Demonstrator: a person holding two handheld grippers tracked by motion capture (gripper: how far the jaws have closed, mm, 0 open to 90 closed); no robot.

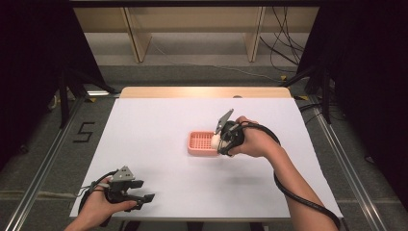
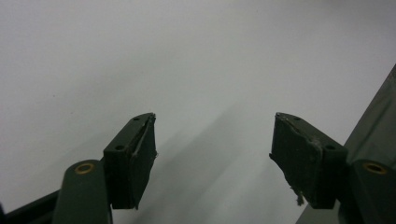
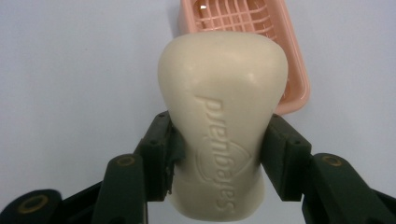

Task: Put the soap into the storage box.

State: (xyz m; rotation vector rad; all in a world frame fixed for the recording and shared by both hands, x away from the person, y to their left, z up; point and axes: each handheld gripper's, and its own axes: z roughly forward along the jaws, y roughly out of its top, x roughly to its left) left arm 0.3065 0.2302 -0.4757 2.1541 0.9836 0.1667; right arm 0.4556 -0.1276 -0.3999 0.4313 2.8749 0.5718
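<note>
Tabletop (image 1: 159,144): white sheet over a wooden table, a strip of bare wood showing along the far edge.

Soap dish (image 1: 201,143): pink plastic, rectangular, with a slatted grid floor; stood near the middle of the tabletop, slightly toward the right edge. In the right gripper view the dish (image 3: 294,70) lay behind and below the soap.

Right gripper (image 1: 220,141): held in the person's right hand (image 1: 255,140) at the dish's right end; its two black jaws were pinched on the sides of the soap.

Left gripper (image 1: 144,198): held in the left hand (image 1: 98,207) near the near-left corner of the tabletop; its jaws were spread wide apart with nothing between them, over bare white surface.

Soap bar (image 3: 222,116): cream-coloured, rounded, with an embossed brand word on its face; clamped in the right gripper, above the right end of the dish.
</note>
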